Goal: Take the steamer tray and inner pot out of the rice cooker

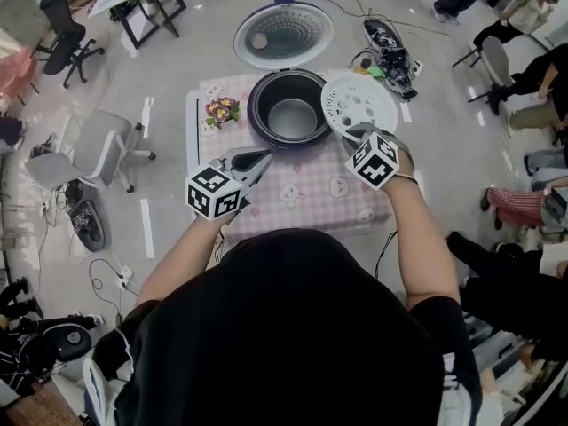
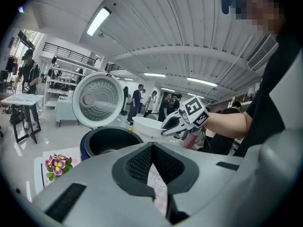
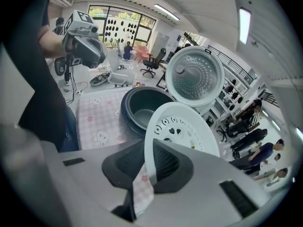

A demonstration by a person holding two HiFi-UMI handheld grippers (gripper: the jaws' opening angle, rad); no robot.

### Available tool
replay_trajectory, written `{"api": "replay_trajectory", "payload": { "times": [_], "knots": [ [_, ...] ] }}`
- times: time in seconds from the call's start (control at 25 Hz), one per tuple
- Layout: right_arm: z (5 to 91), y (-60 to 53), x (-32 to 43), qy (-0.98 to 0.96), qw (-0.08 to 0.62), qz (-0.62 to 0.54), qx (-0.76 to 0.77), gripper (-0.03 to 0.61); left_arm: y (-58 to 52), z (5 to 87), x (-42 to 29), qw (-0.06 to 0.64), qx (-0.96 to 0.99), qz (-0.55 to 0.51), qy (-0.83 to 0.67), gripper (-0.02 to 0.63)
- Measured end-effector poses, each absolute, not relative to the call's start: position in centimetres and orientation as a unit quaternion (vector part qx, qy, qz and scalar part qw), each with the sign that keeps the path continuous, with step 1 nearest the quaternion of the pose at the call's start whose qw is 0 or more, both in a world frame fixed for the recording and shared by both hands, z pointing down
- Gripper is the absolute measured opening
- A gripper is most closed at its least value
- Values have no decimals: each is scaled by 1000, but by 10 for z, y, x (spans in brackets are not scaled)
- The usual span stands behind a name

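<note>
Tray removal in hand. Right tongs (image 1: 355,134) pinch the tray (image 1: 359,103) by its rim, holding it tilted just right of the cooker (image 1: 256,121), off the surface (image 1: 302,193). Left tongs (image 1: 259,159) are pressed together, empty. The pot (image 1: 290,114) sits in the cooker. Next, judged: set the tray down, then lift the pot.

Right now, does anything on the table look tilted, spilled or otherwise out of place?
Only the white steamer tray: the right tongs pinch its rim and hold it tilted, beside the rice cooker. Nothing looks spilled; the inner pot sits straight inside.
</note>
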State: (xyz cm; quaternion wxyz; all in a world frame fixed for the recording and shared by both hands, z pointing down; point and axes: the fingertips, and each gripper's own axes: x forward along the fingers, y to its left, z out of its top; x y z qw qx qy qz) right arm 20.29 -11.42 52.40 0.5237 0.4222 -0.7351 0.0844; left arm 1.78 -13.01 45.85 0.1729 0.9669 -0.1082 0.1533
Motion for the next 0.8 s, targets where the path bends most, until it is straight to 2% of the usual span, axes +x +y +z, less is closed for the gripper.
{"api": "replay_trajectory", "payload": {
  "times": [0.8],
  "knots": [
    [559, -7, 277, -688, 508, 187, 483, 48, -93, 466, 74, 161, 969, 185, -32, 21]
  ]
}}
